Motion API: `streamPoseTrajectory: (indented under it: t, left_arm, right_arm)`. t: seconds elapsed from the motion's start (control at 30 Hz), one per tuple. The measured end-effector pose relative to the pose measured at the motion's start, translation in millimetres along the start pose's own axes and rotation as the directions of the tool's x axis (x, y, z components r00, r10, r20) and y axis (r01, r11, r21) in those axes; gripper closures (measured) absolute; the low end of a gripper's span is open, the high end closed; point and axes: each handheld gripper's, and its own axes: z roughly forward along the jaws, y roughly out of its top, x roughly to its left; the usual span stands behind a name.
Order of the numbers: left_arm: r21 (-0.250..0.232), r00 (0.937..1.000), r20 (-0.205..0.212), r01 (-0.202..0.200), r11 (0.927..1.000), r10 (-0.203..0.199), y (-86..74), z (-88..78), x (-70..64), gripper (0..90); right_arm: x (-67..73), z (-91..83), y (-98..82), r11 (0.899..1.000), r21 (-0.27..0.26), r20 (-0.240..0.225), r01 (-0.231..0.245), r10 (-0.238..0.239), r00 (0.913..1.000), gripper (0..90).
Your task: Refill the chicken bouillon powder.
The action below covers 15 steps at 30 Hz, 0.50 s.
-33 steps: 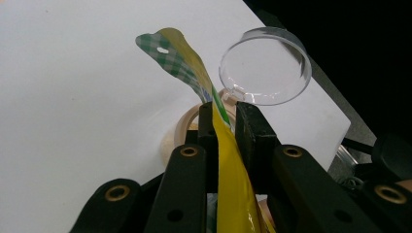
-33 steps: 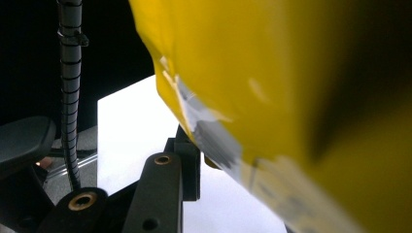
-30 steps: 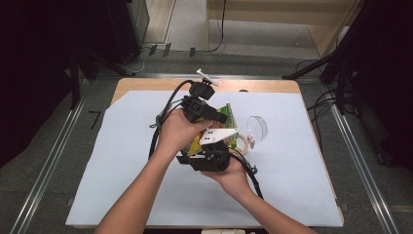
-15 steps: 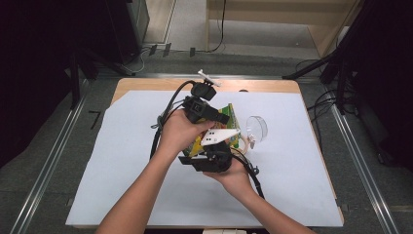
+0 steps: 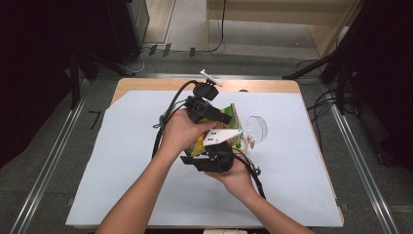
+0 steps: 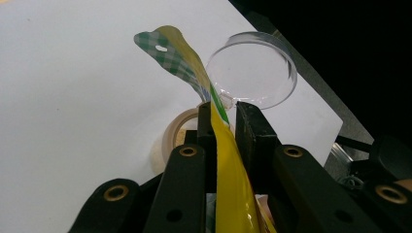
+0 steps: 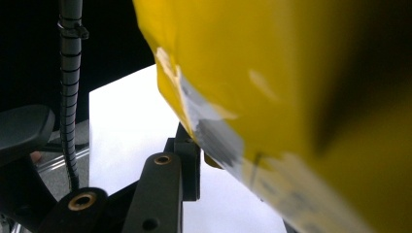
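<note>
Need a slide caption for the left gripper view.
Left gripper pinches yellow pouch above clear lid and tape roll.

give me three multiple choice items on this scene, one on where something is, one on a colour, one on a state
1. Where does the clear round dish lie?
A. on the white sheet, right of the hands
B. on the floor
C. on top of the bag

2. What is the main colour of the bag?
A. blue
B. yellow
C. red

3. How are the left gripper jaws?
A. wide open over nothing
B. lying on the table
C. closed on the bag

Answers: 1 A, the high view shows it on the white sheet beside the hands; 2 B, yellow with a green checked top; 3 C, the left gripper view shows the thin bag pinched between both jaws.
</note>
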Motion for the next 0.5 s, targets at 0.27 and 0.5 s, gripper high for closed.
streamPoseTrajectory:
  t: [0.27,0.5]
  left_arm:
    - [0.005,1.0,0.003,-0.009,0.9999,0.009,1.4,0.2,-1.8,81.4]
    - [0.006,1.0,0.009,0.0,1.0,0.0,2.4,1.2,-1.5,81.6]
  right_arm:
    - [0.6,-2.4,0.2,1.0,0.0,0.008,0.002,-0.002,1.0,70.3]
    - [1.4,-3.3,0.3,1.0,-0.003,0.001,-0.009,0.009,1.0,70.3]
